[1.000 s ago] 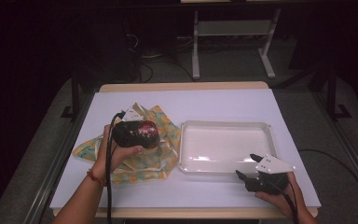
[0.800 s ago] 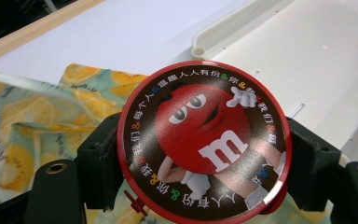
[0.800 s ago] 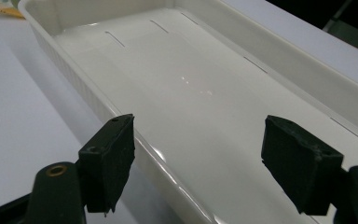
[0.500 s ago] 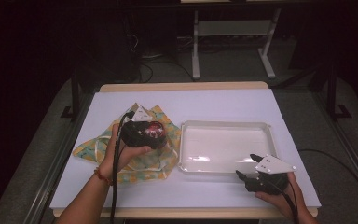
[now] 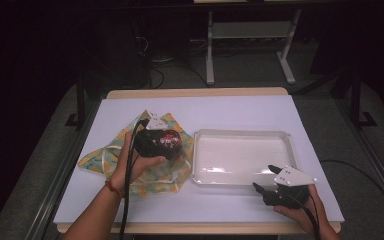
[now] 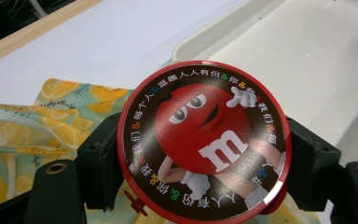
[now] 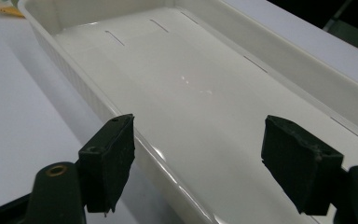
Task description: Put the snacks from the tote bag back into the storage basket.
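Progress looks to be about halfway, judged from how things lie. The left gripper (image 6: 203,186) has its jaws clenched on the two sides of a round red tin (image 6: 204,142), its printed face showing a red cartoon candy figure ringed by small lettering. In the high view the tin (image 5: 169,139) sits in the left gripper (image 5: 172,144) over the lemon-print cloth (image 5: 105,156), at about nine o'clock from the white tray (image 5: 240,135) and just short of its near rim. Whether the tin is clear of the cloth or resting on it cannot be told. From the left gripper view the tray (image 6: 307,51) lies ahead at about one o'clock, with nothing in it.

The right gripper (image 5: 269,186) waits with jaws spread wide at about five o'clock of the tray, holding nothing. In its own view the right gripper (image 7: 198,161) straddles the tray's near wall (image 7: 98,100).

What seems done is the pickup. What is probably left is the carry toward three o'clock, setting the tin down inside the tray and letting go.
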A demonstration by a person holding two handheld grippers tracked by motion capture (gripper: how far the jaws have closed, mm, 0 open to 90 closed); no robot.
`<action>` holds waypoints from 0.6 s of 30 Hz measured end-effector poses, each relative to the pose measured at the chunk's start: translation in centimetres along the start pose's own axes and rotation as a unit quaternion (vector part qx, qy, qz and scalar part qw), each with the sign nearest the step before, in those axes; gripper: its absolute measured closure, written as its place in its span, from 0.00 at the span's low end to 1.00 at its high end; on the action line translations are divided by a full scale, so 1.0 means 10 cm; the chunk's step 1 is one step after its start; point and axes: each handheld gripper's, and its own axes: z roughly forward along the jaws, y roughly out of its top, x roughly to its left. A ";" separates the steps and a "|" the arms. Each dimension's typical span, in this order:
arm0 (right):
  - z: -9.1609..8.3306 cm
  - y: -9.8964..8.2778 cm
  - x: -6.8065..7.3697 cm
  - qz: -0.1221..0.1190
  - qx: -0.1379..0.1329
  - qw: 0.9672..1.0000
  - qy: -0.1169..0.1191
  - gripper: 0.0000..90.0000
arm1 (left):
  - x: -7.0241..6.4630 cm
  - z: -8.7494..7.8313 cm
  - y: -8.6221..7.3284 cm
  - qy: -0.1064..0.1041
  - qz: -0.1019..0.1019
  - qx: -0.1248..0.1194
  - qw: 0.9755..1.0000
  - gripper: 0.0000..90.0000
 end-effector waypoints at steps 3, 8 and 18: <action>0.00 0.00 0.00 0.000 0.000 1.000 0.000 0.28 | -0.01 0.01 0.01 -0.001 -0.001 0.000 1.000 0.28; 0.00 0.00 0.00 0.000 -0.001 1.000 0.000 0.28 | -0.04 0.03 0.03 -0.004 0.002 0.001 1.000 0.28; 0.00 0.00 0.00 0.001 -0.001 1.000 0.000 0.28 | -0.08 0.06 0.07 -0.006 0.006 0.002 1.000 0.28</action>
